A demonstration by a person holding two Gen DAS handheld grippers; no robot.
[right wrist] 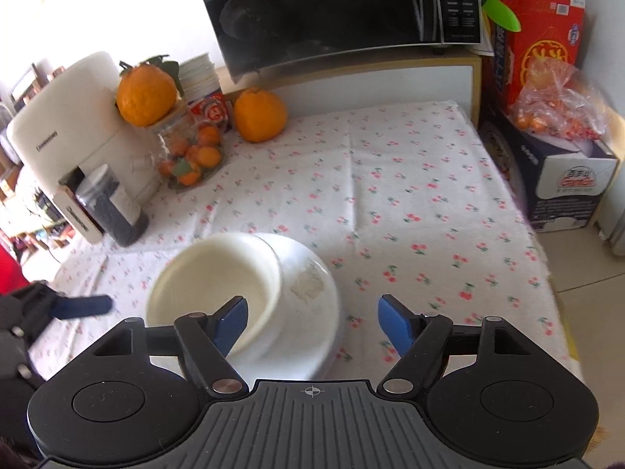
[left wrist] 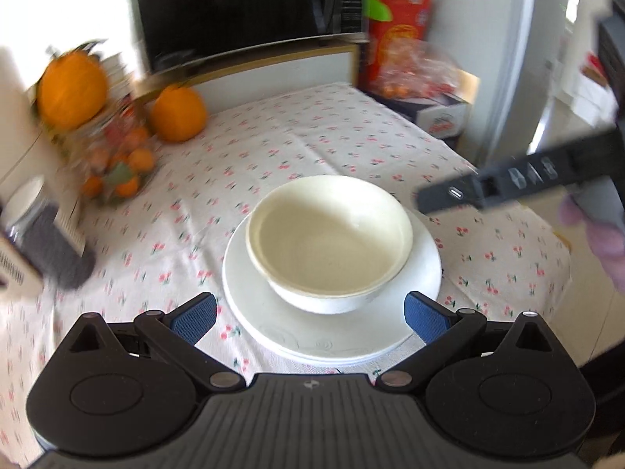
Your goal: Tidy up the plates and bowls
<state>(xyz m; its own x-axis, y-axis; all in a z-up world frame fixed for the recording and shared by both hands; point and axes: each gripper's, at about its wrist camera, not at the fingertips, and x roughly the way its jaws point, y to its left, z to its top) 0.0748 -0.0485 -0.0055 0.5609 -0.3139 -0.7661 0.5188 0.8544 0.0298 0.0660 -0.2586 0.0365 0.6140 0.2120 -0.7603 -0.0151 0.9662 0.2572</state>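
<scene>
The sorting looks close to finished, as far as can be judged: the bowl point(left wrist: 330, 242) sits inside the stacked plates point(left wrist: 332, 336), and no other loose crockery shows on the counter point(left wrist: 351, 136). What may be left is only to draw both tools away, or to move the stack elsewhere.

Taking the bowl as landmark and going left to right: far to its left stands a dark-filled jar with a pale lid point(right wrist: 111, 207) against a cream appliance point(right wrist: 66, 125); beyond it a clear glass jar of small oranges point(right wrist: 193, 156) carries a large dimpled orange point(right wrist: 145, 92) on top, and a second large orange point(right wrist: 259, 115) rests on the cloth behind the bowl. The cloth is a soft white weave printed with small red cherries.

The bowl is round, deep, glossy cream; the plates under it are flat, white and smooth, with a faint line pattern at the near rim. The left gripper point(left wrist: 310, 318) hangs just in front of the stack, its ribbed blue fingers spread wide and gripping nothing. The right gripper point(right wrist: 312, 324) sits at the bowl's right, fingers parted, empty; one finger overlaps the bowl in view, but whether it touches cannot be told. Far right, a glossy black microwave point(right wrist: 332, 8) and a red carton point(right wrist: 539, 43).
</scene>
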